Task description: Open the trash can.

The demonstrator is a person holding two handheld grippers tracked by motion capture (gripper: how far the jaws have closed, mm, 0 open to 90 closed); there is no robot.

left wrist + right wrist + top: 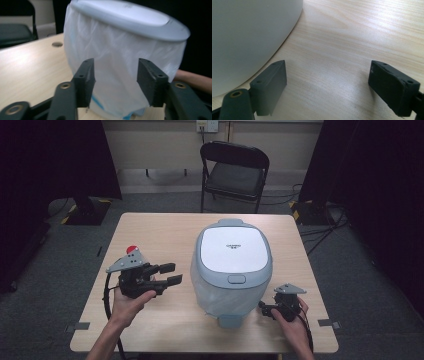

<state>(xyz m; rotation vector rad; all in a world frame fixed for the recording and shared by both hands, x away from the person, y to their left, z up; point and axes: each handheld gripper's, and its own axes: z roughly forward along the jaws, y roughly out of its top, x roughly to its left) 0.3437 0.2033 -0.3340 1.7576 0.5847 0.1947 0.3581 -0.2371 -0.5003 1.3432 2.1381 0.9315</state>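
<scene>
Bin [231,270] standing near the middle of the tabletop [160,232], slightly right of centre, lid [233,250] on top, bag [110,75] hanging around the body beneath it. Left gripper [171,273] just left of the bin, held above the tabletop, pointed toward it, apart from it. Right gripper [263,308] low at the bin's front right, close beside its base. Chair [234,170] on the floor behind the tabletop's far edge.

Grey-lidded white bin [231,270], pale wood table [160,227]
</scene>
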